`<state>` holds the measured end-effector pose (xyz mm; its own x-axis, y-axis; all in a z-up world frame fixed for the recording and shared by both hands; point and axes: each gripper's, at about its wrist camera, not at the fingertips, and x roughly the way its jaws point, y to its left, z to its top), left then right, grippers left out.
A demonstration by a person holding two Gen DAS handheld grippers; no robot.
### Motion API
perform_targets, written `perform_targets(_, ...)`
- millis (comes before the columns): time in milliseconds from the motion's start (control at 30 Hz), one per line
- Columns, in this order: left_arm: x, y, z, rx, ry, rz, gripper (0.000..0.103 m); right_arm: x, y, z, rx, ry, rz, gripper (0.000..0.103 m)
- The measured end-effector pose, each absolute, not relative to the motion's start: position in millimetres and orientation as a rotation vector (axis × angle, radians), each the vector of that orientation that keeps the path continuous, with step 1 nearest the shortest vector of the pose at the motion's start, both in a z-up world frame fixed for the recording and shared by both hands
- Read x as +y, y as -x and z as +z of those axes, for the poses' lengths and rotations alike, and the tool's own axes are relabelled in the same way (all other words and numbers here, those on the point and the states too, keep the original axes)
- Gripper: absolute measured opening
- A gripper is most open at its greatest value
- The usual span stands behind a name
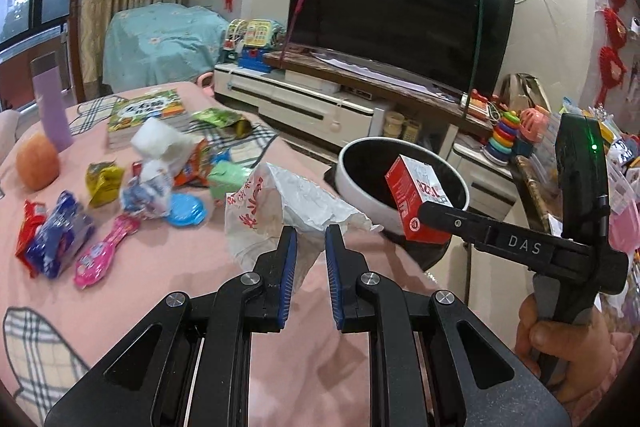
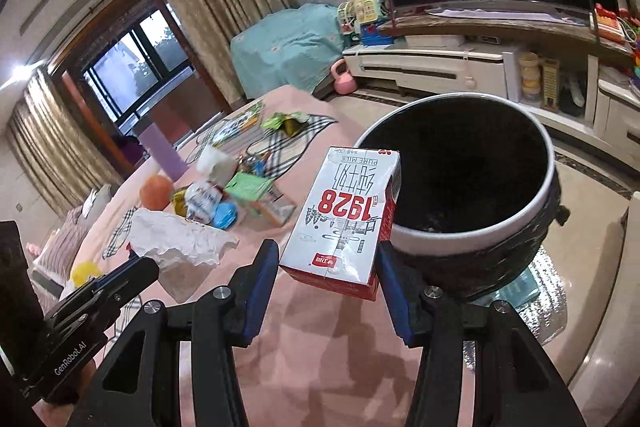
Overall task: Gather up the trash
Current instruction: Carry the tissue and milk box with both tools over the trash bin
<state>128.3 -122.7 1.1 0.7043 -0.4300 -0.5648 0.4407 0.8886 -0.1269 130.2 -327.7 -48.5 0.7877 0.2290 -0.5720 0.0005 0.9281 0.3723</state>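
two tools (image 1: pixel 311 239) (image 2: pixel 326 267), one milk carton (image 2: pixel 344 215), one paper bag (image 1: pixel 280 211), one bin (image 2: pixel 548 187).

Milk carton (image 2: pixel 344 215), centre of right wrist view: "1928" in red, "PURE MILK" above it, both upside down; gripper arm (image 1: pixel 524 245), right of left wrist view: "DAS"; gripper body (image 2: pixel 70 363), lower left of right wrist view: "GenRobot.AI".

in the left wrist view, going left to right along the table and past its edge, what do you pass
orange fruit → yellow-green wrapper → blue round lid → white paper bag in the left tongs → red milk carton in the right tongs
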Motion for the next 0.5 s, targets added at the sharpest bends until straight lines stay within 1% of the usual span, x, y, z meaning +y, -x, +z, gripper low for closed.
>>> perform_targets(500,-195.5,-163.8,6.4,0.620,-0.074,-0.563,0.014,-386.8,-152.0,-44.2,0.652,-0.392,0.067,0.051)
